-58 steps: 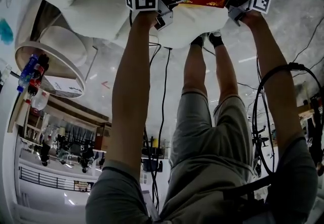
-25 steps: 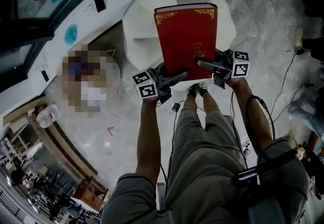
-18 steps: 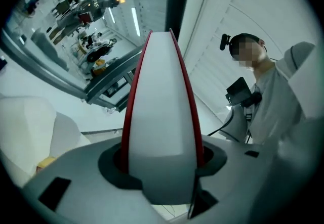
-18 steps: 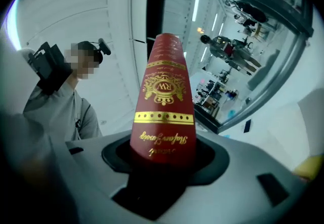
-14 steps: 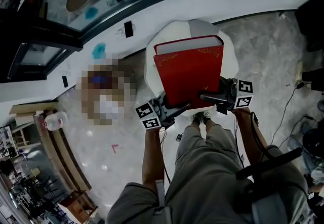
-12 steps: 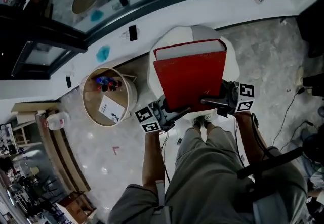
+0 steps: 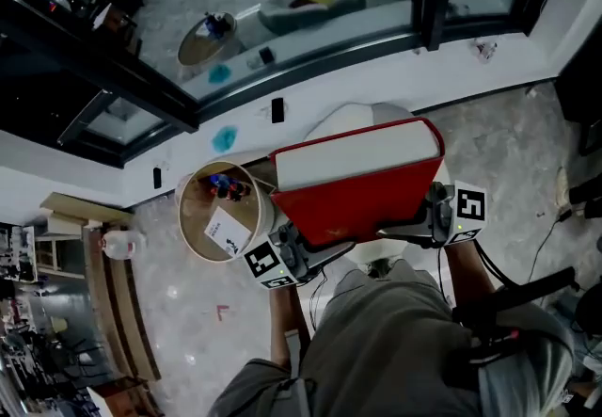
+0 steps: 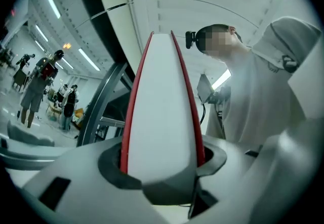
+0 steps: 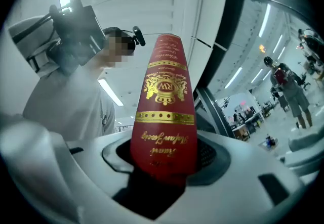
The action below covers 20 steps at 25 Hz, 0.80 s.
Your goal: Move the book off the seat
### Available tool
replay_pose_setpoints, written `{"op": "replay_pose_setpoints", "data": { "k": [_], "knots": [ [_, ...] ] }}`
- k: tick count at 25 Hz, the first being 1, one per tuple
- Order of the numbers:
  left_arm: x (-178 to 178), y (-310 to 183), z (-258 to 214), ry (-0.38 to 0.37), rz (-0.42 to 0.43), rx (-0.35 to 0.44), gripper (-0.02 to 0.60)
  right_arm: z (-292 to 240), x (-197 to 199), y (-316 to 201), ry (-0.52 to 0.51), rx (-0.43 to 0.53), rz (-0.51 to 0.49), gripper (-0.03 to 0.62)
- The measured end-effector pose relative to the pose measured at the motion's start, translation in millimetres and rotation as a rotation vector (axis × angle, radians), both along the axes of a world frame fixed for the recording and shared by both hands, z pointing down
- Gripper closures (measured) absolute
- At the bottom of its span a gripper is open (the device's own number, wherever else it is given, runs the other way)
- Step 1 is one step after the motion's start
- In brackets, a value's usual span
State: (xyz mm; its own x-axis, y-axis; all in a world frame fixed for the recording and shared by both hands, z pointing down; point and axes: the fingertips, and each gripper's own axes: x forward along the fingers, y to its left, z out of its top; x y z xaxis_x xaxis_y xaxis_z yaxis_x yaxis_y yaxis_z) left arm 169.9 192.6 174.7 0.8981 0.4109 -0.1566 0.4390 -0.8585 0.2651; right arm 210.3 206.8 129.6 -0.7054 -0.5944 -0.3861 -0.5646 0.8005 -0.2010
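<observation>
Red book (image 7: 362, 194): held in the air at frame centre, above the white seat (image 7: 350, 116), left gripper (image 7: 315, 255) clamped across its page edge and right gripper (image 7: 406, 232) clamped across its gilt spine. Surroundings: grey marbled floor (image 7: 188, 321) at lower left; round wooden tabletop (image 7: 191, 234) left of the seat, bearing small bottles (image 7: 224, 186) and a white card (image 7: 226, 230); white sill (image 7: 376, 76) and dark-framed glass wall (image 7: 329, 20) across the top.

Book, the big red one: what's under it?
The white seat is below the book; only its far edge peeks out. The rest is covered, so anything lying there is hidden.
</observation>
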Motion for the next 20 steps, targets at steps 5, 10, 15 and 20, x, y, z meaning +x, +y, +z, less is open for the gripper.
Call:
{"op": "replay_pose_setpoints", "data": {
  "k": [5, 10, 15, 20],
  "knots": [
    [-11.3, 20.0, -31.8, 0.085, -0.009, 0.070, 0.331, -35.6, -14.7, 23.4, 0.085, 0.074, -0.002, 0.352],
    [-14.3, 36.3, -42.2, 0.105, 0.001, 0.095, 0.331, -43.9, -18.3, 41.9, 0.106, 0.103, 0.015, 0.352],
    [-12.8, 43.9, -39.6, 0.093, 0.009, 0.081, 0.331, -41.2, -16.8, 49.1, 0.094, 0.090, 0.021, 0.352],
    [-15.4, 55.0, -38.8, 0.093, 0.013, 0.076, 0.331, -39.6, -19.0, 60.3, 0.094, 0.085, 0.030, 0.352]
  ]
}}
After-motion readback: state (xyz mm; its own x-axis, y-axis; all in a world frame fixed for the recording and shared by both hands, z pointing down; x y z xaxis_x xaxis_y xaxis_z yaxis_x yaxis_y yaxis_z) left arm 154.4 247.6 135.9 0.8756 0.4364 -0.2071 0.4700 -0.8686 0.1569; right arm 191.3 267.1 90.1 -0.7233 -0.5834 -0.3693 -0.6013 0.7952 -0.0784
